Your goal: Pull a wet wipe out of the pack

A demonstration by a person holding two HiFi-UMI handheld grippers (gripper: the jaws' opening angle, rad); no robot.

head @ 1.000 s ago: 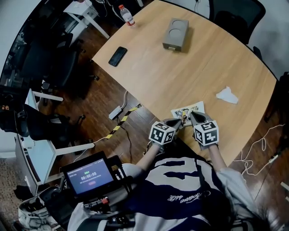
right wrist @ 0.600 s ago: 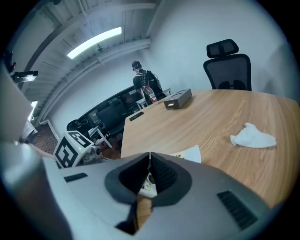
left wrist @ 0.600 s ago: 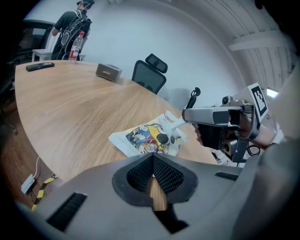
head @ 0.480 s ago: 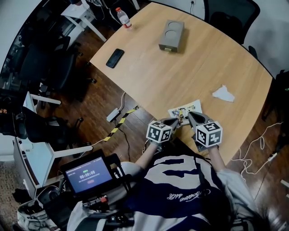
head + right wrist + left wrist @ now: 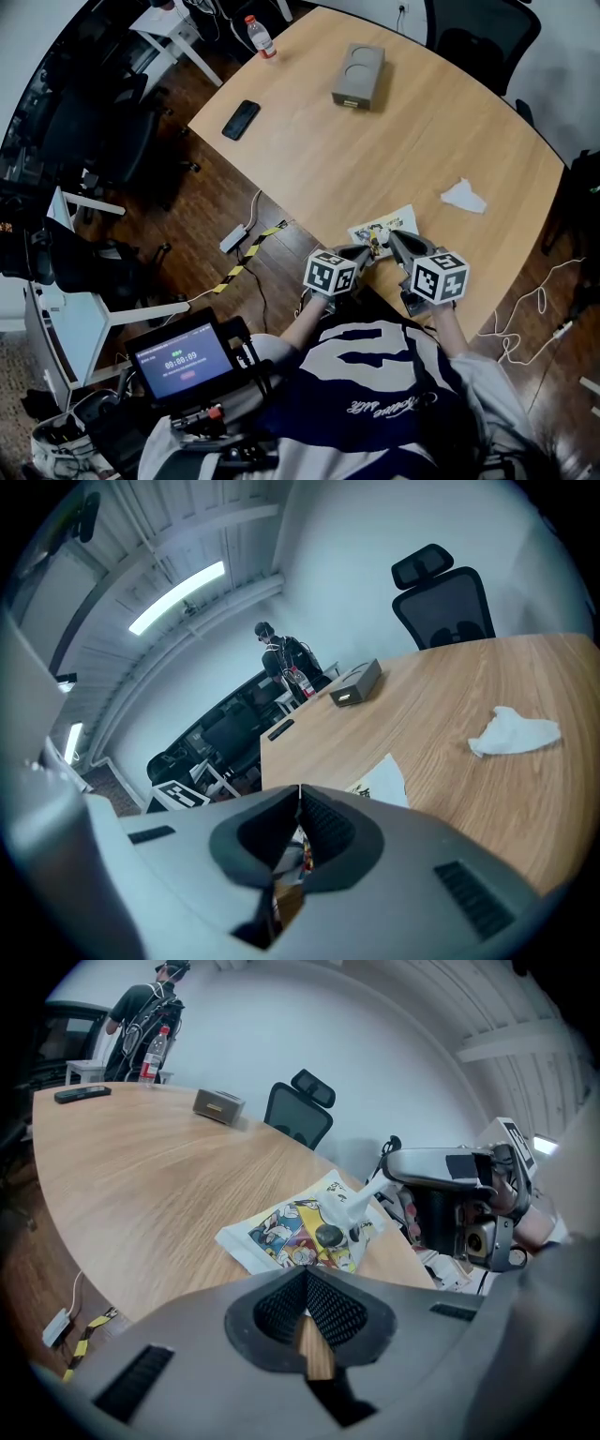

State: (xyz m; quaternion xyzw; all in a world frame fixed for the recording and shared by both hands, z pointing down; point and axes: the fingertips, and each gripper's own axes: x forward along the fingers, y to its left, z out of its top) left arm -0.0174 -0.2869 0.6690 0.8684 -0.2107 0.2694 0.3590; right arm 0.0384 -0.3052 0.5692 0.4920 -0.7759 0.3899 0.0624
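Wet wipe [image 5: 362, 1201], soft, damp and easily torn, stands up from the pack [image 5: 286, 1234] at the near edge of the tabletop [image 5: 141, 1166], clamped in our right tongs [image 5: 387, 1170]; we would grip it low. Our left tongs [image 5: 306, 1277] are together, empty, near the light pack, which may lift

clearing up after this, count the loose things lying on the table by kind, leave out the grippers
wet wipe pack: 1
crumpled white wipe: 1
grey box: 1
black phone: 1
bottle: 1
total: 5
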